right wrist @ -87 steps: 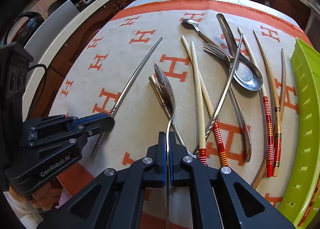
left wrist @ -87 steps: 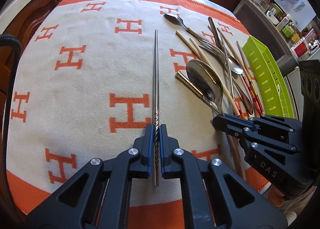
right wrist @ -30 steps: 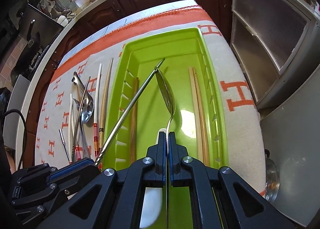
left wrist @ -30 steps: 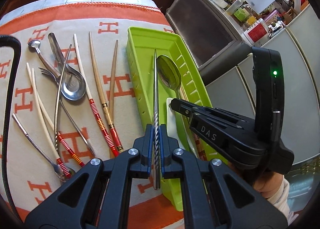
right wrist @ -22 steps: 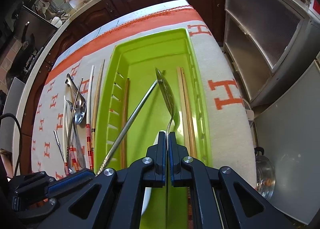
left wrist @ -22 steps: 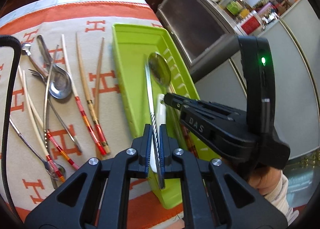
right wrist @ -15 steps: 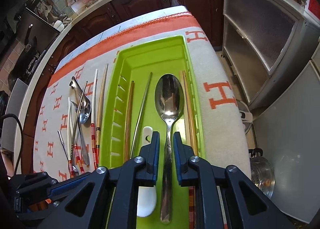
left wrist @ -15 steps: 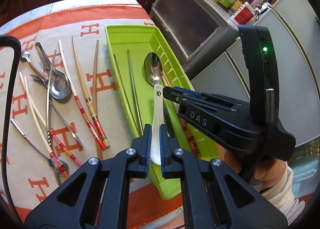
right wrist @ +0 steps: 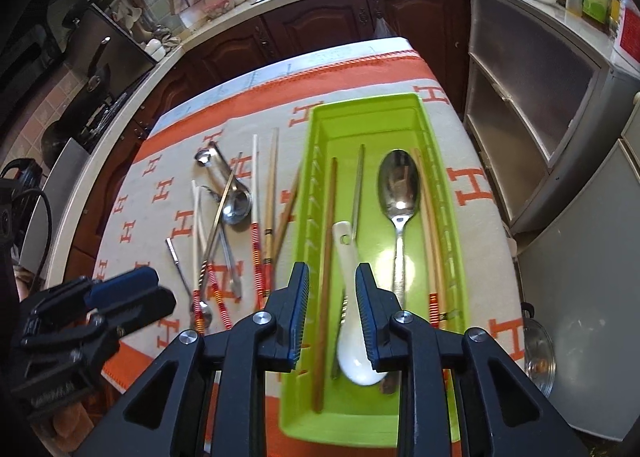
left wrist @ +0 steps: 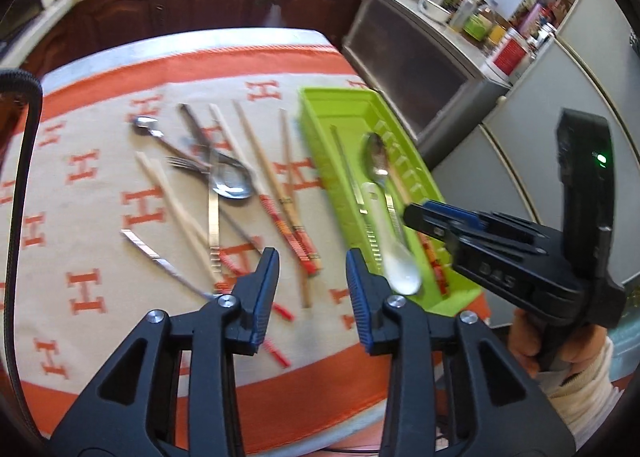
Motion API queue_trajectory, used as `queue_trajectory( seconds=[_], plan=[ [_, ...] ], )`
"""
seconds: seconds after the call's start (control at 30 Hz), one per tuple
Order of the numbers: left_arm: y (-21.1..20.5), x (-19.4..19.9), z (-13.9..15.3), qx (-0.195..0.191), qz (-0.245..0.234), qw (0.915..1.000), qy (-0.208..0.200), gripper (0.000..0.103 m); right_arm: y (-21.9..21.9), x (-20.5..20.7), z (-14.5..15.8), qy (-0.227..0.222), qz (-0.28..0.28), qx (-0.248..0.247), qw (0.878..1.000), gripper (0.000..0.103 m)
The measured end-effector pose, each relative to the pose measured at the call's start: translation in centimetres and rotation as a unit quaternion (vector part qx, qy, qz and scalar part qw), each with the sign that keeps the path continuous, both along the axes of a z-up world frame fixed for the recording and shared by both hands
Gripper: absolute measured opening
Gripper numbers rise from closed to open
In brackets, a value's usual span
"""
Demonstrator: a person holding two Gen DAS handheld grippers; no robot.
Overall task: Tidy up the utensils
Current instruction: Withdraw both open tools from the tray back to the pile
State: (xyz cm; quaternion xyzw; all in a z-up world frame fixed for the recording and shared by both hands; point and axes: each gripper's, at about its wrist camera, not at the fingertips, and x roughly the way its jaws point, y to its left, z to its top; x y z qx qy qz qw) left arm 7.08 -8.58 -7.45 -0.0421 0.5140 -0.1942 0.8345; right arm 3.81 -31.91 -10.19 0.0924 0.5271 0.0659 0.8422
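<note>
Left gripper [left wrist: 312, 273], left wrist view: jaws opening, nothing btwn them, hanging over the orange-and-cream cloth [left wrist: 100, 185] just beside the green tray [left wrist: 320, 145]. Tray already has a metal chopstick [left wrist: 352, 181], big steel spoon [left wrist: 378, 165] and white ceramic spoon [left wrist: 396, 257]. Left on the cloth: a fork [left wrist: 188, 165], small spoon [left wrist: 146, 125], ladle-type spoon [left wrist: 232, 185], several chopsticks, all overlapping in a loose pile, so singling one out looks fiddly. Right gripper [left wrist: 420, 213] sits at the tray's near right corner.

Right gripper [right wrist: 332, 277], right wrist view: jaws opening, empty, above the tray's [right wrist: 316, 177] near end w/ the white spoon showing in the gap below, not touched. Wooden chopsticks lie along both tray sides. Judging roughly, maybe a third sorted; most utensils are on the cloth. Kitchen counter and cabinets behind, well clear.
</note>
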Motion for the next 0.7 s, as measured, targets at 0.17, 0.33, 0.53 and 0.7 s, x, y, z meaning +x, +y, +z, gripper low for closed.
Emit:
queue_trajectory(
  seconds=[0.17, 0.33, 0.53, 0.7],
  plan=[
    [3.3, -0.2, 0.8, 0.022, 0.037, 0.9988, -0.023, 0.031, 2.6, -0.8, 1.2, -0.008, 0.026, 0.001, 1.000, 0.025],
    [6.1, -0.2, 0.6, 0.040, 0.074, 0.9959, -0.033, 0.031, 5.3, -0.9, 1.9, -0.011, 0.054, 0.000, 0.998, 0.026],
    [9.0, 0.4, -0.3, 0.050, 0.103, 0.9929, -0.031, 0.031, 8.2, -0.4, 1.9, -0.012, 0.080, 0.001, 0.997, 0.029],
    [11.0, 1.0, -1.4, 0.040, 0.121, 0.9916, -0.024, 0.031, 10.2, 0.7, 1.2, -0.002, 0.093, -0.003, 0.996, 0.030]
  ],
)
